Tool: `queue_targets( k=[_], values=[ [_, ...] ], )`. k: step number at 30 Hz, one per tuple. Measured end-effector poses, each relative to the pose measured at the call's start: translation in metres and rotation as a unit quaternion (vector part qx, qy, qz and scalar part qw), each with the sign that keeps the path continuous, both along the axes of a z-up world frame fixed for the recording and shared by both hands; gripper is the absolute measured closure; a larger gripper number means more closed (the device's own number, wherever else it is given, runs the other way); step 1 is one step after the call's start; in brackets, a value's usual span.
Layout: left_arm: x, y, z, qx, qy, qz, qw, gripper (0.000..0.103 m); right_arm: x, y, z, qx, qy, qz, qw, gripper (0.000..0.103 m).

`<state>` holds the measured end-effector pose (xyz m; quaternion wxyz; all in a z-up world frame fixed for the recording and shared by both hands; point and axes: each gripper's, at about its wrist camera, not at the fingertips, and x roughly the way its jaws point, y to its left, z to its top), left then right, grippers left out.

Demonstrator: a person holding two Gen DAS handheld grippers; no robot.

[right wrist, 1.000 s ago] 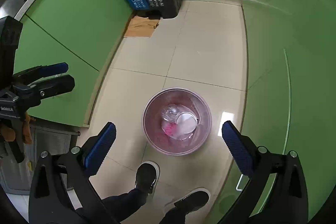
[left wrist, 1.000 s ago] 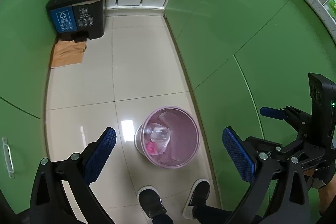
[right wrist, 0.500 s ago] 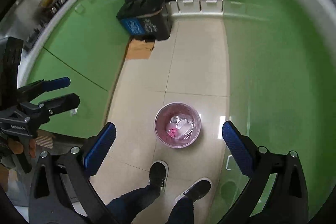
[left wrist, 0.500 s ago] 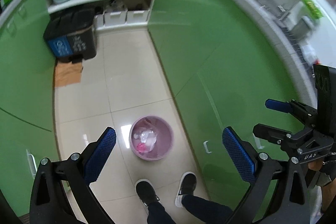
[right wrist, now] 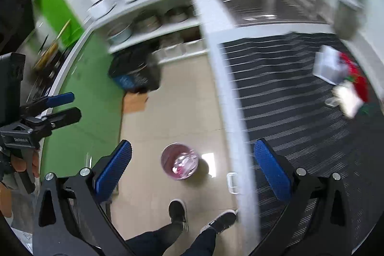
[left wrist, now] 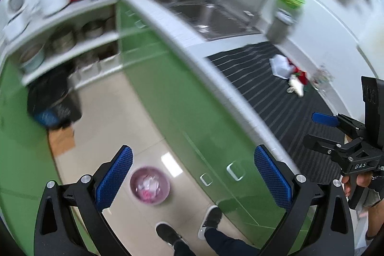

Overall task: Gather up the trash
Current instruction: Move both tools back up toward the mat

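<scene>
Both tools have lifted well up from the bin since a second ago, so the bin now looks small on the floor and the worktop has come into sight. Both views are smeared by the motion.

Nearest, the left tool has its blue pads spread wide apart with nothing between them, and the right tool stands the same, wide apart and empty. Each tool shows at the edge of the other's view, gripped in a hand. Below them are the person's dark shoes on the pale tiled floor.

Just ahead of the shoes, below and between the pads of either tool, sits the pink bin, with pale and pink scraps inside.

To the right of the tools runs the green cabinet front, and above it the worktop, covered with a dark striped mat. Well ahead and to the right on that mat lies a small heap of trash: white, red and clear pieces, too blurred to name.

Farther on are the steel sink, open shelves with pots, and a dark bin on the floor.
</scene>
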<state>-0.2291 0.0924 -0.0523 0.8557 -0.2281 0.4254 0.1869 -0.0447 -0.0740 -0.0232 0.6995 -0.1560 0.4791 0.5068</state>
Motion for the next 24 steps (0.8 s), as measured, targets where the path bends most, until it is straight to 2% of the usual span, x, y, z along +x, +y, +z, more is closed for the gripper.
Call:
queue_targets(
  k=[6, 12, 17, 24],
  values=[
    [0.065, -0.032, 0.024, 0.010, -0.014, -0.060, 0.9980, 0.006, 0.053, -0.062, 0.006, -0.003, -0.013, -0.064, 0.998, 0.003],
    [0.132, -0.063, 0.027, 0.000, -0.020, -0.093, 0.9955, 0.006, 0.105, -0.111, -0.001, -0.011, -0.019, -0.096, 0.995, 0.003],
    [0.179, -0.077, 0.026, -0.007, -0.016, -0.115, 0.9932, 0.006, 0.134, -0.131, -0.003, -0.012, -0.016, -0.113, 0.993, 0.003],
    [0.249, -0.079, 0.014, -0.014, -0.003, -0.152, 0.9883, 0.006, 0.162, -0.132, -0.012, -0.018, -0.007, -0.145, 0.989, 0.003]
  ],
)
